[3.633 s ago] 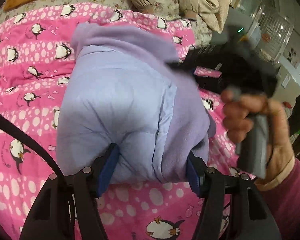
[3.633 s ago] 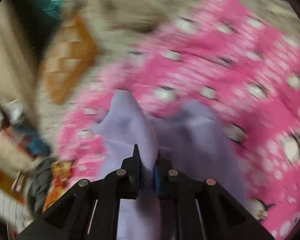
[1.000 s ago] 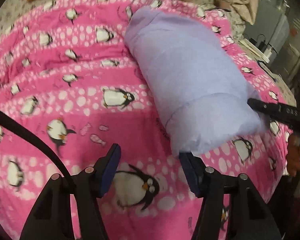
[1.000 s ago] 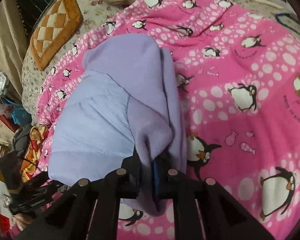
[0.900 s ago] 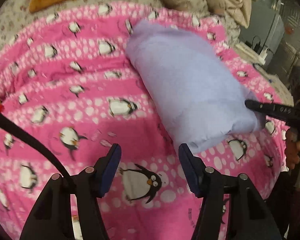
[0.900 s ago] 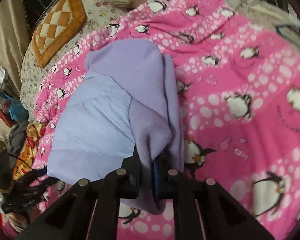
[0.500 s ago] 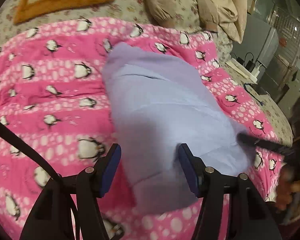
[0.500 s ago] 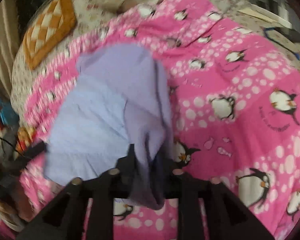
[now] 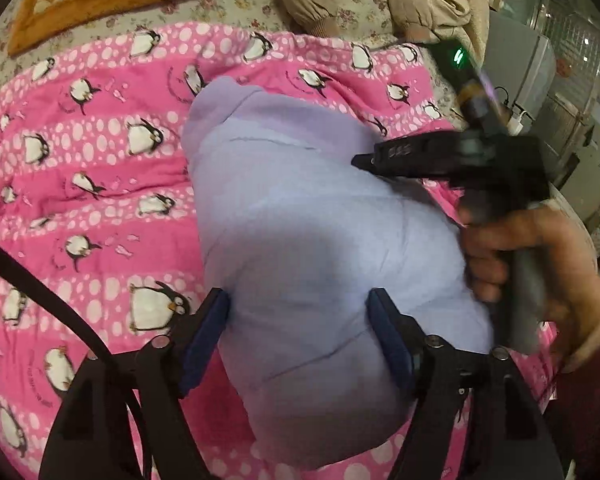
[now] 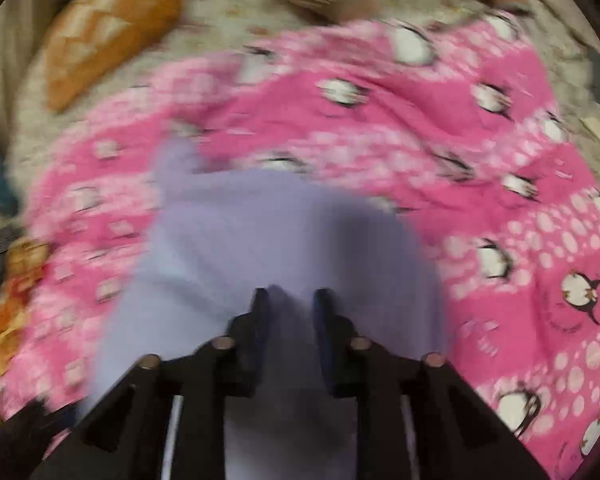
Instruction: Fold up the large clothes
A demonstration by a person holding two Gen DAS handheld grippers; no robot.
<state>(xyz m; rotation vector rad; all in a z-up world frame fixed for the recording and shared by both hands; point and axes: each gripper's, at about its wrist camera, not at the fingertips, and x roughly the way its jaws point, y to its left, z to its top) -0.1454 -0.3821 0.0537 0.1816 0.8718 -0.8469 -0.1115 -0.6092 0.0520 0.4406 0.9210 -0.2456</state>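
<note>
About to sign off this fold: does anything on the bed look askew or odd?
Nothing looks damaged. The lavender jacket lies as a puffy bundle on the penguin blanket, bulging rather than flat, between the open left gripper fingers.

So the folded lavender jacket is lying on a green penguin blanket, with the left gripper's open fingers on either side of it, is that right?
Not quite: the penguin blanket is pink, not green, as the left wrist view shows clearly. The rest holds: the folded lavender jacket lies on it, and the left gripper is open with one finger on each side of the near end of the bundle.
</note>
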